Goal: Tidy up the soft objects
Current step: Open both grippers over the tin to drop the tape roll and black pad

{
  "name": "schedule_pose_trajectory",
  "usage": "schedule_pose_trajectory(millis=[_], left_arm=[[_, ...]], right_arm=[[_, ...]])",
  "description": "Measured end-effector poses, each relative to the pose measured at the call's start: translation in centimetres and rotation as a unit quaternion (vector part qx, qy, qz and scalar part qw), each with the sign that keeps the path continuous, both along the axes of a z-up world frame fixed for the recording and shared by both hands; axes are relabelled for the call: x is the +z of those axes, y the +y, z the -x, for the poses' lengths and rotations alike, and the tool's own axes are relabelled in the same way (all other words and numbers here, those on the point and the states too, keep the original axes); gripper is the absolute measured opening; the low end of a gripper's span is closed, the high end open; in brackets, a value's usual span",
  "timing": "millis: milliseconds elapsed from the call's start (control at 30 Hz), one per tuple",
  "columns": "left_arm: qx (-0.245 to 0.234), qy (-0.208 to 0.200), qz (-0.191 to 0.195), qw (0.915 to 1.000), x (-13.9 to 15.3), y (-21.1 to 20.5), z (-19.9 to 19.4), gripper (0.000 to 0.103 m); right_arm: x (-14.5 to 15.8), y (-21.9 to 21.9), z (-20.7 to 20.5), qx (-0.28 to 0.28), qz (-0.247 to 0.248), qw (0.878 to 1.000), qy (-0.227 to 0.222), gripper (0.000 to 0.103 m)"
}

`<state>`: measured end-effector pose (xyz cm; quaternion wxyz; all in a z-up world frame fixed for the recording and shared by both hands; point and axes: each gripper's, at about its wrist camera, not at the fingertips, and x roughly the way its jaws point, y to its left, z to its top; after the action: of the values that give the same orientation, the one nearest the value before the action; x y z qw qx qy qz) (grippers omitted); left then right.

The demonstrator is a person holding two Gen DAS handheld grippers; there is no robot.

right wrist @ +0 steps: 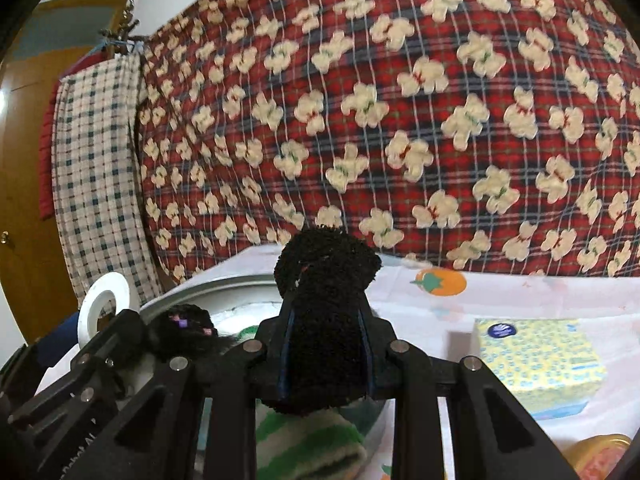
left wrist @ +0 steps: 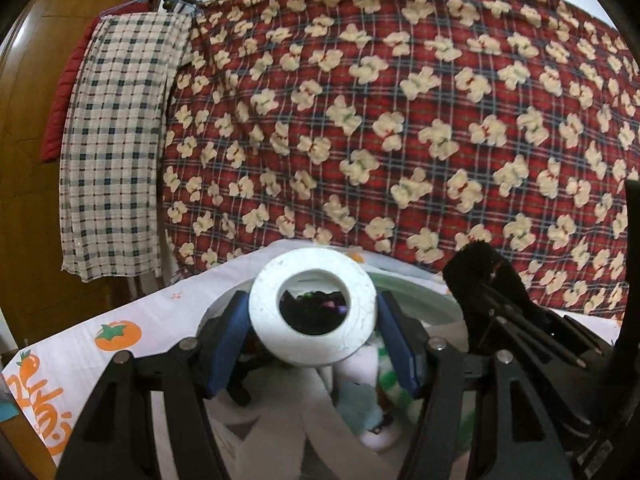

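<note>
Left gripper [left wrist: 314,340] grips white ring [left wrist: 313,307]; tablecloth lettering [left wrist: 44,404] unreadable.

Tablecloth [left wrist: 132,316]: orange handwritten-style lettering runs along its left edge, beside printed oranges; too warped to read.
Tissue box [right wrist: 536,356]: a round dark-blue logo sits on the top face; its wording is too small to read.
Left gripper [right wrist: 60,420]: white letters, partly cut off, unreadable.

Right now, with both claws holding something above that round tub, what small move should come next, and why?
Probably lower the right gripper, clamped on the fluffy black cloth, into the round grey tub, then open. Other soft things, like the green-and-white striped fabric, already lie there.
</note>
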<state>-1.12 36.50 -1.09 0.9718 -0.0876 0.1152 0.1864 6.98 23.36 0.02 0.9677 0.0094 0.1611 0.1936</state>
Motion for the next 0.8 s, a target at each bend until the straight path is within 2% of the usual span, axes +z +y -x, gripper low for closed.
schedule_pose_trajectory(millis=[367,567,800], left_arm=[[0.01,0.025,-0.007,0.9996,-0.4,0.3,-2.0,0.064],[0.017,0.027,-0.006,0.9995,-0.5,0.5,-2.1,0.064],[0.025,0.039,-0.024,0.9986,-0.5,0.2,-3.2,0.064]], right_arm=[[-1.3,1.6,-3.6,0.004,0.026,0.998,0.053,0.029],[-1.5,2.1,-4.5,0.009,0.035,0.997,0.064,0.029],[-1.9,2.0,-5.1,0.017,0.037,0.996,0.081,0.029]])
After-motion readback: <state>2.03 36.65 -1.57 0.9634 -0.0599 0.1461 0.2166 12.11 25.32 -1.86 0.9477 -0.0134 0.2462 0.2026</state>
